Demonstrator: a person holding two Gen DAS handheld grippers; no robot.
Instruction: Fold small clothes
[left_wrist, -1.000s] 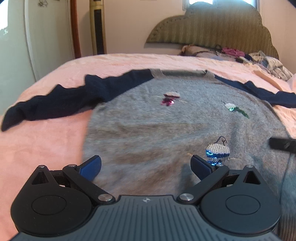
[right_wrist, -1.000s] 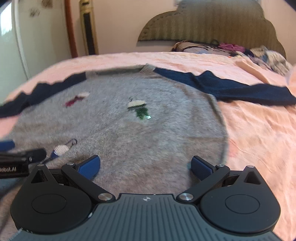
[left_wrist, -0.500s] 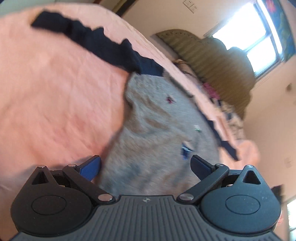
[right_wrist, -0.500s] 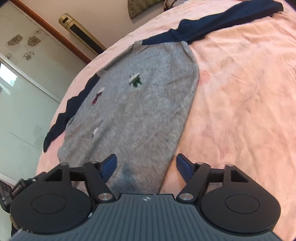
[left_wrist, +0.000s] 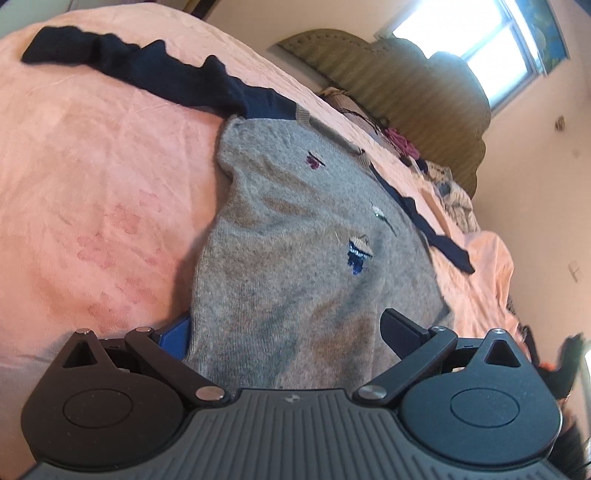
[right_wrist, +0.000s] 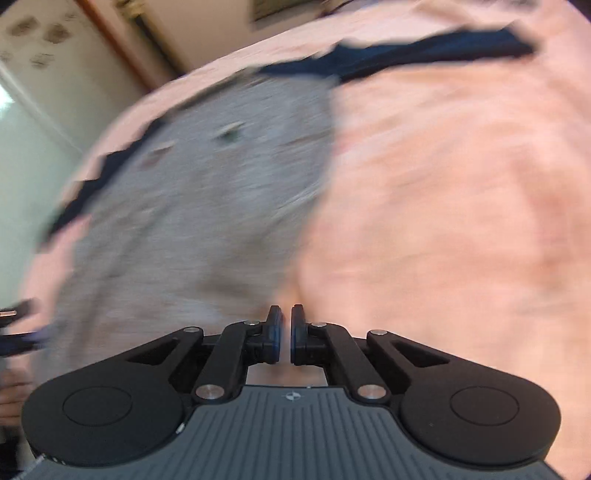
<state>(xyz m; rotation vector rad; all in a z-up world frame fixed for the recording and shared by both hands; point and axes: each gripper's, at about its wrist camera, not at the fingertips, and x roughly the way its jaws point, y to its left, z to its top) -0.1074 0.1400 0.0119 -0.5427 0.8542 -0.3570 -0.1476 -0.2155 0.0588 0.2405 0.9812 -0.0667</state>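
The sweater (left_wrist: 295, 236) lay flat on the bed (left_wrist: 92, 177); your left gripper (left_wrist: 284, 328) was spread wide, hem over one finger; your right gripper (right_wrist: 285, 332) was nearly clenched, its catch unclear; you needed matching corner grips.

Pink bedspread (left_wrist: 92, 177), olive scalloped headboard (left_wrist: 406, 88), bright window (left_wrist: 480, 48), possibly glass door (right_wrist: 22, 155).

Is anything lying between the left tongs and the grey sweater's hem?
Nothing visible. The left tongs are open with the grey sweater hem already between the fingers, and only pink bedspread lies beside it. The clothes pile sits far off by the headboard.
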